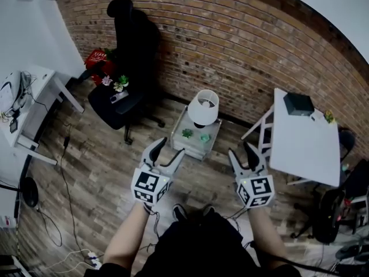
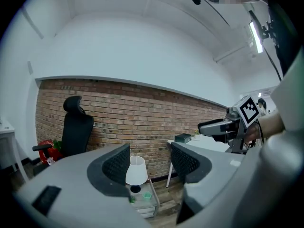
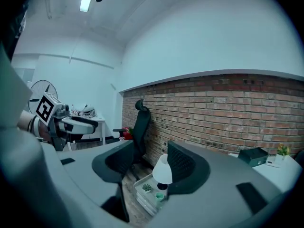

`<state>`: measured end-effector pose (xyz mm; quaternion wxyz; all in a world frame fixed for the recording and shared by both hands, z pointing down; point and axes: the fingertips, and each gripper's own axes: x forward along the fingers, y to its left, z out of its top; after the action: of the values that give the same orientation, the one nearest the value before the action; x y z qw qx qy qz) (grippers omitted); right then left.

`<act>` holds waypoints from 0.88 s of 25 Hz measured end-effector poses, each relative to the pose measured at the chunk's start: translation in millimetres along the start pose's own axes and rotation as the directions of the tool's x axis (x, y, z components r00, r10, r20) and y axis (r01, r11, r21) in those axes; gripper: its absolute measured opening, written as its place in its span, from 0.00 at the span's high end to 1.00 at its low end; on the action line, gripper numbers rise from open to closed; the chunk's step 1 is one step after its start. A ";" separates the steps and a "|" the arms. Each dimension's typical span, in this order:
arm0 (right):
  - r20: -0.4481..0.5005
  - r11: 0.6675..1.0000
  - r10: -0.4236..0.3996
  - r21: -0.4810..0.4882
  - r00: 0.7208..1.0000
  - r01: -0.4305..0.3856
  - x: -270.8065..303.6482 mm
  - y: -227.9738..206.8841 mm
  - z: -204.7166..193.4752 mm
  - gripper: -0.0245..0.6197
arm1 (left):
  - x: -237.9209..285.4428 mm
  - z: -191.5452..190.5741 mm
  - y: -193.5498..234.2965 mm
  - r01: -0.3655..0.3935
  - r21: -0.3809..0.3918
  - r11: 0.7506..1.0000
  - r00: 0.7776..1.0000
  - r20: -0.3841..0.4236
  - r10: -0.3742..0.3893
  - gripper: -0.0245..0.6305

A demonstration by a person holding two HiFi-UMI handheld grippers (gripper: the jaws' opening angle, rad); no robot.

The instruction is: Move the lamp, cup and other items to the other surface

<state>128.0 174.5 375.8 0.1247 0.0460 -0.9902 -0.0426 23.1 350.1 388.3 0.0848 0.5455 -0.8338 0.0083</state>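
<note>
Left gripper (image 1: 170, 147), right gripper (image 1: 240, 150): jaws released, empty, near side of lamp (image 1: 203, 107). Risk: shade-level grasp tips lamp onto cup (image 1: 205, 137).

Brick wall (image 1: 242, 45), wooden plank floor (image 1: 104, 172)

The right claw (image 3: 149, 152) holds its jaws apart, gripping nothing. Far beyond them a white-shaded lamp (image 3: 162, 173) stands on a low tabletop (image 3: 139, 194) beside a green cup (image 3: 159, 195). A black chair (image 3: 141, 122) stands left of it by the brick wall (image 3: 228, 113), and the left claw (image 3: 88, 123) hovers at the left.
</note>
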 end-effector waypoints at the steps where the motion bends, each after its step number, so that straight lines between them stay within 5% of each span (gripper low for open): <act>1: -0.007 1.000 -0.006 -0.004 1.000 0.006 1.9 -0.8 -0.7 0.60 | 2.6 -3.5 2.3 0.007 -0.007 1.000 1.000 0.000 -0.007 0.56; 9: -0.017 1.000 -0.006 0.007 1.000 0.006 36.3 -5.2 -12.4 0.61 | 19.9 -18.9 18.1 0.036 0.003 0.999 0.997 -0.063 -0.035 0.56; 22: -0.069 0.995 0.086 0.061 0.994 -0.082 144.4 -28.0 -40.6 0.61 | 64.3 -21.0 91.3 -0.029 -0.020 0.999 0.994 -0.108 0.026 0.56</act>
<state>1.1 129.1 447.4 0.1602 0.0095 -0.9870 -0.0068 -82.4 330.9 425.9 0.1354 0.5318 -0.8355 0.0300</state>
